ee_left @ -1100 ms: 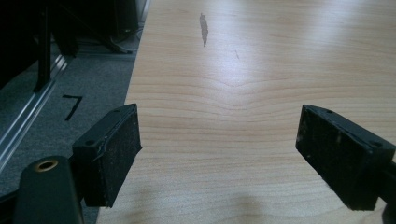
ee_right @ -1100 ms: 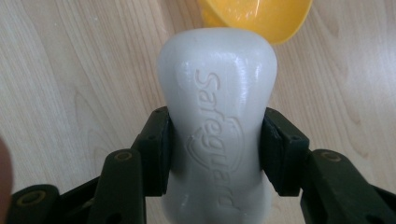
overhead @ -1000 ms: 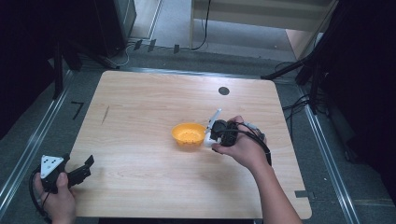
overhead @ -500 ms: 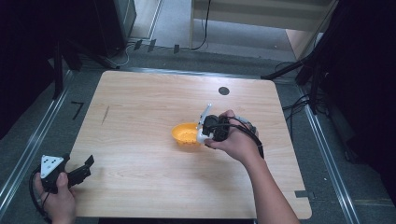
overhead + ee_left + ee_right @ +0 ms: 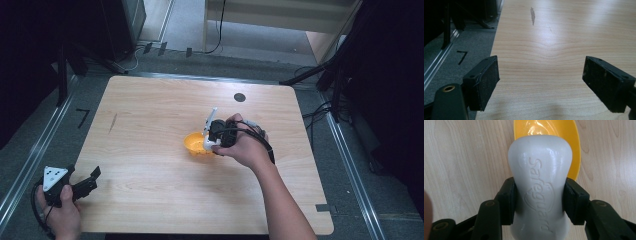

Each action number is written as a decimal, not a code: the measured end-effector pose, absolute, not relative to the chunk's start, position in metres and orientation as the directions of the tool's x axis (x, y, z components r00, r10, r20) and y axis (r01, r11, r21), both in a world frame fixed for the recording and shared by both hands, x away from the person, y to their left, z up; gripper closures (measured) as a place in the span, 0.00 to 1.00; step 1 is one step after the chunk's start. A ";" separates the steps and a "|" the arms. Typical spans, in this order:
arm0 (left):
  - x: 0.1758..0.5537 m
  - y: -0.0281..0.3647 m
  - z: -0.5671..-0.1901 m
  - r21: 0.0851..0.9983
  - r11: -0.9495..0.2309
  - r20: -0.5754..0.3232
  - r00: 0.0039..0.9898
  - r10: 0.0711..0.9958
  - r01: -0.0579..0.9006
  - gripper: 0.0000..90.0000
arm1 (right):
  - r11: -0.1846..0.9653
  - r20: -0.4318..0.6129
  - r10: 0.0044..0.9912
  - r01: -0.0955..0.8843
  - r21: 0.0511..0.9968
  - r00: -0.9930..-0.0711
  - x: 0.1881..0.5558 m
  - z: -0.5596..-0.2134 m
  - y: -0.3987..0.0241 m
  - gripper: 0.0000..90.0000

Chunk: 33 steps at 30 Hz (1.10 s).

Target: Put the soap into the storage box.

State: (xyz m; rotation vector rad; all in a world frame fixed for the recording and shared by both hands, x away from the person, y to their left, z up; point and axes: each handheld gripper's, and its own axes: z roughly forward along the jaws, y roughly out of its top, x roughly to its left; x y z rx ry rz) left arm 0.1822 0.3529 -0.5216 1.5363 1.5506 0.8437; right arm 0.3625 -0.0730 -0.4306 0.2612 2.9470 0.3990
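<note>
the right gripper has its jaws closed on the sides of a pale grey, waisted bar of soap stamped "safeguard" — its long axis runs forward, out over the rim of a small orange plastic bowl near the middle of the light wooden table. compared with a second ago, this hand has moved left, onto the bowl. the left gripper, jaws wide apart and holding nothing, waits at the near left corner — much farther away.

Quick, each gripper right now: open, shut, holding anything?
Left gripper: open, empty, over the table.
Right gripper: shut on the soap, above the yellow dish.
</note>
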 end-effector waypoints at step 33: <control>0.174 0.346 -0.521 0.906 -0.028 -0.006 0.079 0.997 0.421 0.16 | 0.963 -0.149 0.097 0.055 0.263 -0.984 0.383 -0.432 -0.033 0.56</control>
